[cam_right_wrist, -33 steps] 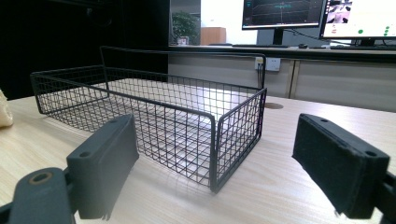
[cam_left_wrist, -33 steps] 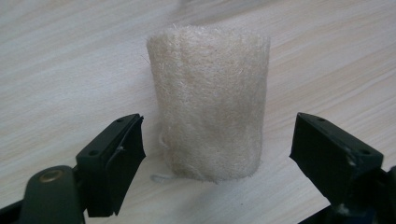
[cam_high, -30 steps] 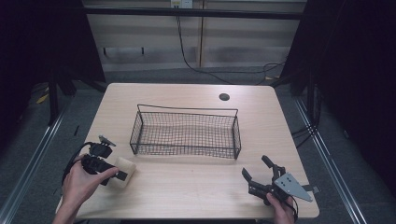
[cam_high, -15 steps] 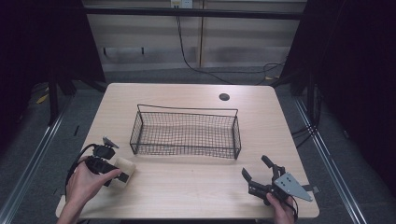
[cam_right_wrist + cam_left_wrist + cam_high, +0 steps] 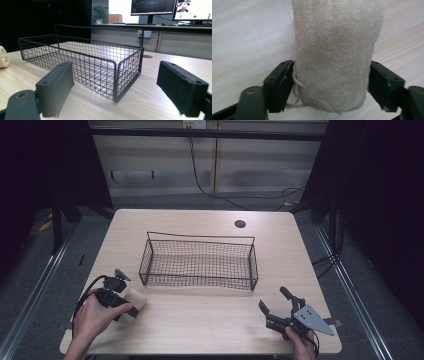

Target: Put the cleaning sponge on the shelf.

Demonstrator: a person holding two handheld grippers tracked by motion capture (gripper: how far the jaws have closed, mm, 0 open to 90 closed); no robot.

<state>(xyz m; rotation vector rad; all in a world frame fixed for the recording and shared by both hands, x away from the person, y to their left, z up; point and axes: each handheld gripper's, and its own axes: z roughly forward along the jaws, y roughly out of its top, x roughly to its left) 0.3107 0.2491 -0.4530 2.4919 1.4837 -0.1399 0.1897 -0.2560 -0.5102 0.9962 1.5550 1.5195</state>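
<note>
At the left of the high view we see the left gripper [image 5: 131, 304] near the table's front left corner, held in the person's left hand [image 5: 95, 317], its cable looping back over the wrist. Between its jaws lies a cream loofah roll [image 5: 135, 300], a short fibrous cylinder resting on the pale wooden table [image 5: 210, 330] just outside the basket's near left corner. In the left gripper view we find the loofah roll [image 5: 335, 55] standing between the two black pads [image 5: 280, 85], which have just been closing and now meet its flanks on both sides, a loose thread hanging beside the left pad; we read this as a grip on the roll, which rests on the tabletop [image 5: 247, 37]. Moving rightward, we note the black wire basket [image 5: 200, 262] in the middle of the table, rectangular, its mesh floor bare, well apart from both grippers. Behind it a round cable port [image 5: 240, 224] sits in the tabletop. At the right, the right gripper [image 5: 276, 309] lies near the front right corner in the person's right hand [image 5: 301, 346], its grey three-cornered plate uppermost. In the right gripper view its jaws stand wide apart with nothing between them, facing the basket [image 5: 82, 62].
</note>
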